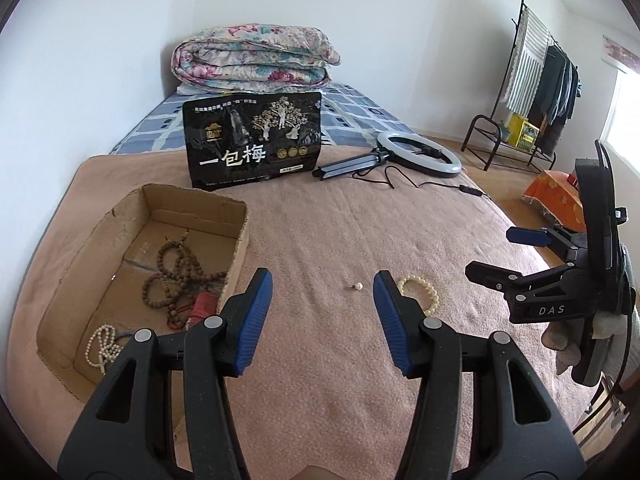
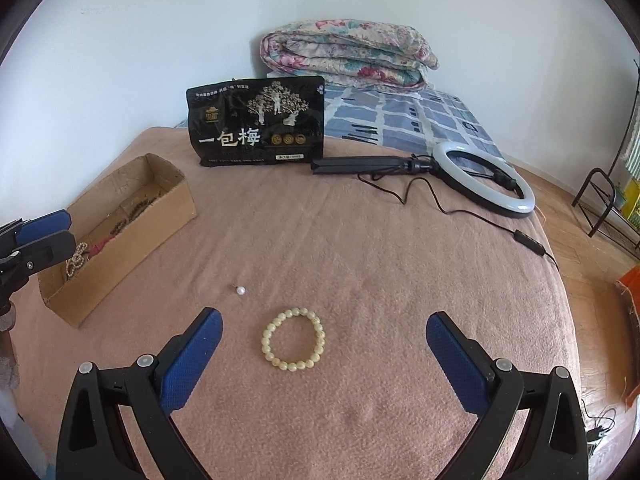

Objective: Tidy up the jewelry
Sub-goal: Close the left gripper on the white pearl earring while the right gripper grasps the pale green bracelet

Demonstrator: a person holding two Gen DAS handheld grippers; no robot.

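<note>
A cream bead bracelet [image 2: 293, 339] lies on the pink blanket between the open fingers of my right gripper [image 2: 324, 332], which is empty just above it. It also shows in the left wrist view [image 1: 423, 291], partly behind my left finger. A single pearl earring [image 2: 240, 290] lies just left of it, also in the left wrist view [image 1: 358, 286]. A cardboard box [image 1: 84, 276] at the left holds brown bead strings [image 1: 176, 272], a red piece and a white pearl string [image 1: 102, 346]. My left gripper [image 1: 323, 292] is open and empty beside the box.
A black snack bag [image 2: 256, 120] stands at the back. A ring light [image 2: 486, 178] with its stand and cable lies at the back right. A folded floral quilt [image 2: 348, 52] sits on the bed behind. A clothes rack [image 1: 536, 92] stands by the right wall.
</note>
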